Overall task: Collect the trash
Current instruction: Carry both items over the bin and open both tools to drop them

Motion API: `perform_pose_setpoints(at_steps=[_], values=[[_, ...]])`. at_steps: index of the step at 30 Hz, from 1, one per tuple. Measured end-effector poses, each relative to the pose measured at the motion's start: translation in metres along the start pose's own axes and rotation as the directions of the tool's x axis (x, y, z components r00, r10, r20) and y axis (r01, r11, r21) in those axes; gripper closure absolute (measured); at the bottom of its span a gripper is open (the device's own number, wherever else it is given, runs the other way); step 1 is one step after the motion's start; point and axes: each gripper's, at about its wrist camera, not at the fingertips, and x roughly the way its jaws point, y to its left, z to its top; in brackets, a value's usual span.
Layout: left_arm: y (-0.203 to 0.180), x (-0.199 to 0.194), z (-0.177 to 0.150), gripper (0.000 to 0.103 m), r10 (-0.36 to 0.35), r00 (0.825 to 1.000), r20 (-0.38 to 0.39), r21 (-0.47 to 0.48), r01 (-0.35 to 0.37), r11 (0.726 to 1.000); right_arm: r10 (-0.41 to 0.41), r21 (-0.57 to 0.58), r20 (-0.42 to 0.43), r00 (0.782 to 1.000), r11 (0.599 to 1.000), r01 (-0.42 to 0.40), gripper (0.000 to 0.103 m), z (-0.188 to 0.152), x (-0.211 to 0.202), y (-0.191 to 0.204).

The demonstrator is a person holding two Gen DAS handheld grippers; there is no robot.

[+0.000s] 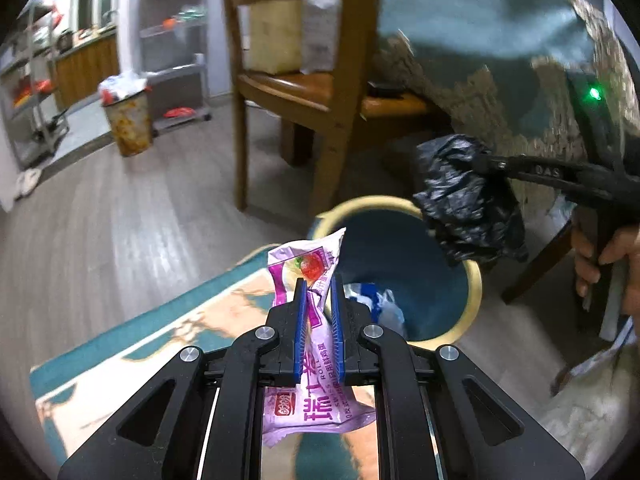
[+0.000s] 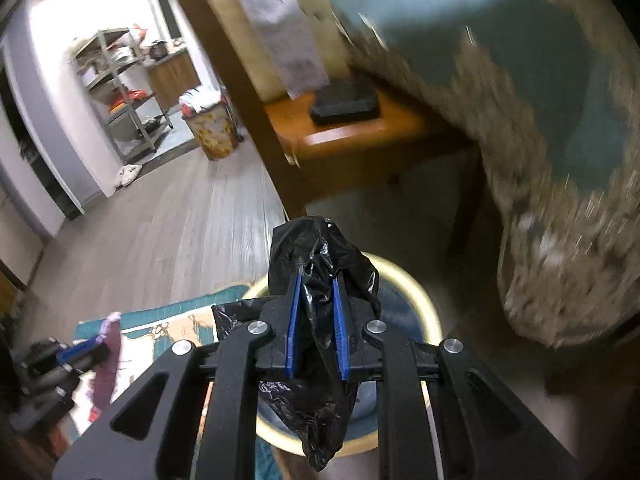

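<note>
Landmark: round teal bin (image 1: 404, 248), cream rim, on floor.
Left gripper (image 1: 319, 280): clamped tight on pink snack wrapper (image 1: 304, 268), at bin's left rim.
Right gripper (image 2: 316, 280): pinching crumpled black plastic bag (image 2: 320, 320), above bin.

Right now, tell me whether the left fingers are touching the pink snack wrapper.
Touching. The left wrist view shows the blue fingers of the left gripper pinched shut on the pink snack wrapper, which sticks out above and below them.
</note>
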Motion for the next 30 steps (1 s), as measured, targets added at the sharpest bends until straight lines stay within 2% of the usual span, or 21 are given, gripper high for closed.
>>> perform_pose_setpoints(at_steps=[5,14,21,23,26,30], values=[[-0.033,0.038,0.006,0.09,-0.024,1.0,-0.017,0.053,0.024,0.998,-0.028,0.001,-0.07,0.997,1.0,0.028,0.089,-0.012,0.023,-0.008],[-0.063,0.097,0.01,0.09,-0.037,0.998,-0.058,0.069,0.041,0.997,-0.064,-0.008,-0.108,0.992,0.998,0.064,0.089,-0.025,0.027,-0.029],[-0.068,0.108,0.009,0.09,-0.049,0.998,-0.034,0.069,0.052,0.996,-0.067,0.023,-0.111,0.992,0.997,0.07,0.089,-0.027,0.025,-0.038],[-0.067,0.103,0.01,0.085,-0.057,0.998,-0.013,0.065,0.058,0.996,-0.064,0.019,-0.108,0.992,0.998,0.067,0.088,-0.024,0.026,-0.035],[-0.066,0.103,0.012,0.065,-0.057,0.998,-0.004,0.044,0.057,0.997,-0.071,0.019,-0.105,0.992,0.997,0.073,0.088,-0.025,0.024,-0.034],[-0.061,0.1,0.013,0.062,-0.047,0.999,-0.002,0.03,0.047,0.998,-0.082,0.027,-0.109,0.991,0.996,0.085,0.084,-0.027,0.021,-0.037]])
